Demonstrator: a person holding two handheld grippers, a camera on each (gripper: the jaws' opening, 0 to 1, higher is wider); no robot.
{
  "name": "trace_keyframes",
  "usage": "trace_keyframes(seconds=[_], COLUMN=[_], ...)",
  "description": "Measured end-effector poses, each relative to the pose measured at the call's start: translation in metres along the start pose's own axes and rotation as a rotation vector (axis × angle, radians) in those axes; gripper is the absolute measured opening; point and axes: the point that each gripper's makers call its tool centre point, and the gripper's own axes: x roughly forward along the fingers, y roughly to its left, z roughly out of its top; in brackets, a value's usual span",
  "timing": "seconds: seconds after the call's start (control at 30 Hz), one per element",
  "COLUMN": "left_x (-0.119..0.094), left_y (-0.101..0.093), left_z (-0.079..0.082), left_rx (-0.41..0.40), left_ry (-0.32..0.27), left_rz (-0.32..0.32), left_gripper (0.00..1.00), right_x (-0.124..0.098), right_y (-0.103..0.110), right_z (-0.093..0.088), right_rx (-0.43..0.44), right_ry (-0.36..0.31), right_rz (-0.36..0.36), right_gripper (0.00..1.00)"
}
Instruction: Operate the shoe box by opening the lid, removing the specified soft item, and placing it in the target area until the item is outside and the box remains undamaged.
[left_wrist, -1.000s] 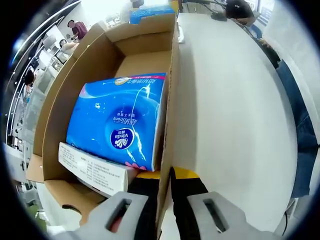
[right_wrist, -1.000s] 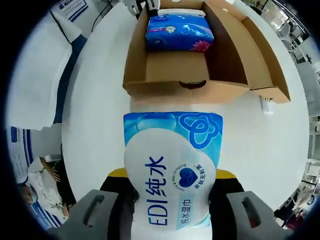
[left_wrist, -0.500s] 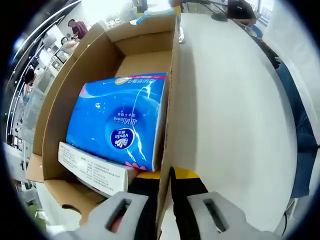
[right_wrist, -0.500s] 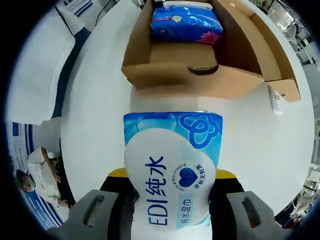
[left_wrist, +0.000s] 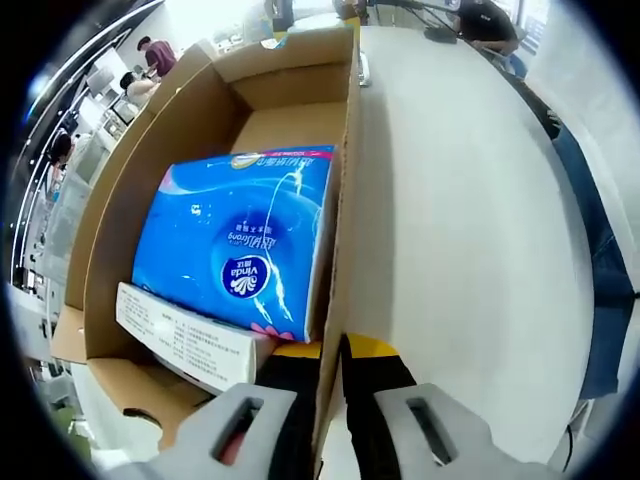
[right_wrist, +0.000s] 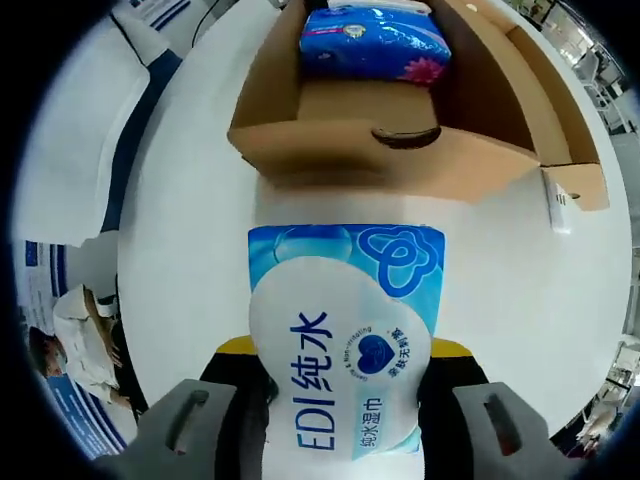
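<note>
open cardboard box (left_wrist: 345, 190) on white table (left_wrist: 470, 230), left gripper (left_wrist: 325, 425) clamped on its side wall, blue tissue pack (left_wrist: 235, 240) inside, right gripper (right_wrist: 340, 420) squeezing wet wipes pack (right_wrist: 345, 340) above table outside box, pack's lower end cut off

We see our right gripper (right_wrist: 345, 420) with its jaws closed on a blue and white wipes pack (right_wrist: 345, 340). The pack is above the white table (right_wrist: 190, 250). Past the pack sits the open cardboard box (right_wrist: 330, 150). A blue tissue pack (right_wrist: 375, 40) lies inside the box, at its far end.
</note>
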Motion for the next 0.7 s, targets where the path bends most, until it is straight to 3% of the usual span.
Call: trace_keyframes(seconds=[0.2,0.4,0.7], left_x=[0.0,0.0,-0.001], left_y=[-0.001,0.0,0.0], left_z=[0.001,0.0,0.0], left_rx=[-0.002,0.001,0.003], left_ry=[0.001,-0.001,-0.002], left_rz=[-0.002,0.0,0.001], left_gripper=[0.05,0.05,0.05], right_x=[0.007,0.002,0.013], right_y=[0.005,0.005,0.004], right_z=[-0.006,-0.001,-0.006], right_rx=[-0.031,-0.025,-0.031], right_ry=[0.025,0.014,0.012], right_rz=[0.009,0.008,0.024], right_gripper=[0.58,0.58,0.6])
